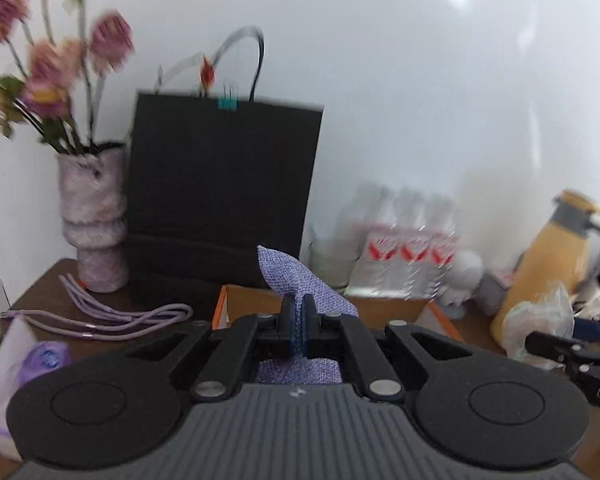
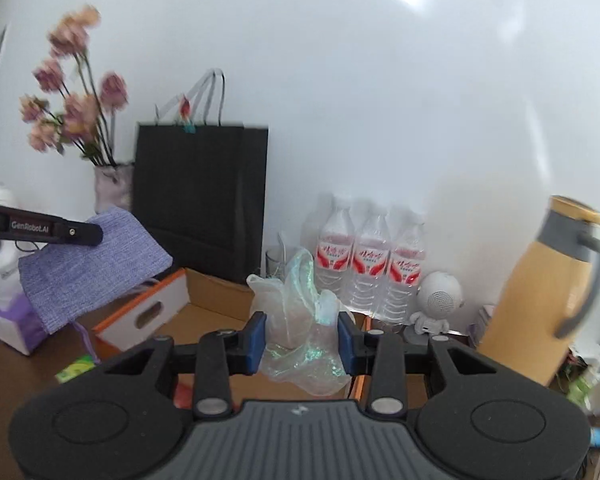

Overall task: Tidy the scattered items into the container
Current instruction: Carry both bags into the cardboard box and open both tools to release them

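My left gripper (image 1: 299, 322) is shut on a purple woven cloth pouch (image 1: 300, 280), held above the near edge of the open cardboard box (image 1: 384, 310). The right wrist view shows the same pouch (image 2: 96, 264) hanging from the left gripper (image 2: 94, 234) to the left of the box (image 2: 216, 292), which has an orange-trimmed white side. My right gripper (image 2: 302, 340) has its jaws apart around a crumpled clear iridescent plastic bag (image 2: 300, 320) over the box. The bag (image 1: 540, 328) also shows at right in the left wrist view.
A black paper bag (image 1: 224, 196) and a vase of pink flowers (image 1: 94, 220) stand behind the box. Water bottles (image 2: 364, 264), a small white robot figure (image 2: 438, 304) and a yellow thermos (image 2: 548, 292) stand at right. A purple cable (image 1: 112, 316) and a tissue pack (image 2: 12, 320) lie at left.
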Motion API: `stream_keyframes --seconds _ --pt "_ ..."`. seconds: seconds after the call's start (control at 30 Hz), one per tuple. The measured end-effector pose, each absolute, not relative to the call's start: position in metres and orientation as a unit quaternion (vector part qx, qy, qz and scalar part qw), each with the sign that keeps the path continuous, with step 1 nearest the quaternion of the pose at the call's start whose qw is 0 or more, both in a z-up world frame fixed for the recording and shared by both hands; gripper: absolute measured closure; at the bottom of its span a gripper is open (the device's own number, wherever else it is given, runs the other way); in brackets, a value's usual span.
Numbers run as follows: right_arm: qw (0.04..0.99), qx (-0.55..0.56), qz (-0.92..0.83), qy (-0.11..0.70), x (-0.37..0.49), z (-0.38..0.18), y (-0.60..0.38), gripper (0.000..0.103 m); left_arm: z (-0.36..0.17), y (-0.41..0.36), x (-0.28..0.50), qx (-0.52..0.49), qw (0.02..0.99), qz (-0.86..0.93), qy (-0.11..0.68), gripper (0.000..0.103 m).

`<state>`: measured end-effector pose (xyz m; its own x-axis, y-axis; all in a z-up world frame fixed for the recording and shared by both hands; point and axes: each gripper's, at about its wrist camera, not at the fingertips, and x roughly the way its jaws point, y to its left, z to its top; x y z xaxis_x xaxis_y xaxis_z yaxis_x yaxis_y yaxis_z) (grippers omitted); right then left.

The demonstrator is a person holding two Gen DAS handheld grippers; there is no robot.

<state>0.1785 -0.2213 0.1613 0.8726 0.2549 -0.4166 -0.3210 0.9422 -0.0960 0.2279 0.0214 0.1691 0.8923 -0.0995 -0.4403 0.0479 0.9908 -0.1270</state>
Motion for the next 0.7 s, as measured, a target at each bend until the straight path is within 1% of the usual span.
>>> stream_keyframes --seconds 0.13,0.27,0.33,0.43,0.5,0.53,0.57,0.63,0.67,0.7 --pt "0.942 -0.070 0.165 0.285 0.278 0.137 -0.209 0.067 0.123 0.023 0.309 -0.071 0.951 -0.017 0.301 0.100" --pt "0.913 -0.097 0.149 0.367 0.359 0.095 -0.190 0.067 0.088 0.025 0.360 -0.061 0.933 -0.001 0.354 0.100" --pt "0.896 -0.110 0.145 0.406 0.385 0.069 -0.183 0.067 0.074 0.025 0.377 -0.049 0.928 0.006 0.370 0.099" --pt "0.885 -0.165 0.122 0.419 0.405 0.042 -0.172 0.067 0.059 0.030 0.389 -0.057 0.913 0.015 0.403 0.097" --pt "0.881 -0.193 0.118 0.416 0.409 0.031 -0.168 0.063 0.051 0.030 0.394 -0.061 0.906 0.017 0.419 0.094" --pt "0.879 -0.206 0.114 0.415 0.413 0.028 -0.165 0.053 0.047 0.029 0.395 -0.056 0.903 0.013 0.426 0.093" --pt "0.878 -0.219 0.108 0.412 0.414 0.023 -0.163 0.041 0.045 0.028 0.396 -0.048 0.901 0.008 0.431 0.093" --pt "0.875 -0.241 0.096 0.408 0.417 0.018 -0.159 0.032 0.044 0.028 0.393 -0.044 0.901 0.010 0.432 0.092" --pt "0.875 -0.246 0.089 0.408 0.418 0.019 -0.158 0.031 0.046 0.028 0.392 -0.046 0.900 0.012 0.434 0.091" --pt "0.876 -0.244 0.082 0.408 0.418 0.022 -0.159 0.031 0.050 0.029 0.389 -0.050 0.900 0.014 0.433 0.088"
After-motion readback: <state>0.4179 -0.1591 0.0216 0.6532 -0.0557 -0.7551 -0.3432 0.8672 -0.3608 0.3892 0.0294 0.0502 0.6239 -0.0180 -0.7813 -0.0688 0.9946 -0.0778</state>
